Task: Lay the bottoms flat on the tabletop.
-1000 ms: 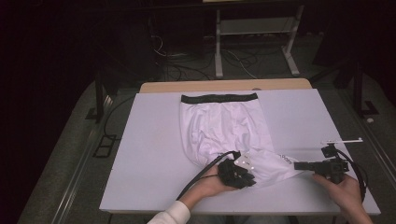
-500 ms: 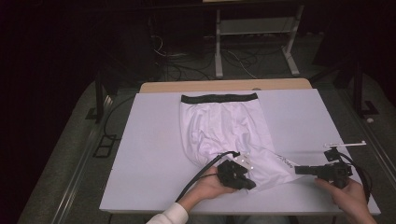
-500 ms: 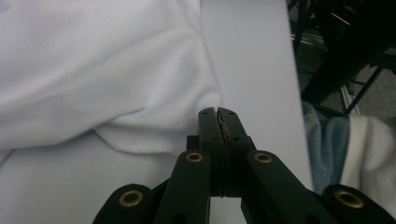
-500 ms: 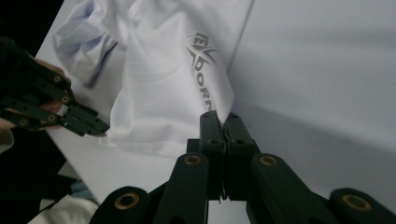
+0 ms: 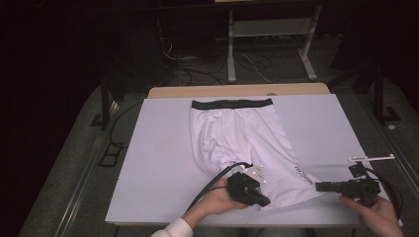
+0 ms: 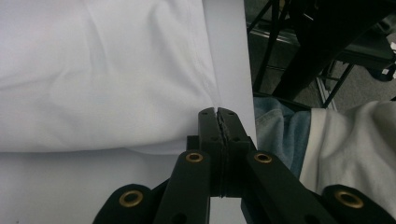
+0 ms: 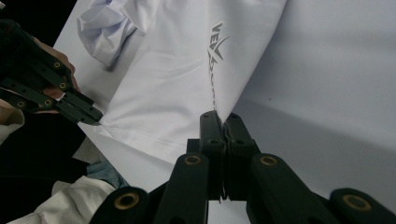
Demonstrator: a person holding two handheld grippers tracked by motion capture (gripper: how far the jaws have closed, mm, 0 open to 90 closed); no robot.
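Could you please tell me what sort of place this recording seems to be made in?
Probably a lab or workshop set up for recording: a white-topped work table with white shorts laid out, loose black cables on the floor behind, and a white metal stand.

Bright lit table (image 5: 158,148), dark murky surroundings, soft grainy high view, dim gripper views, blurred near edges.
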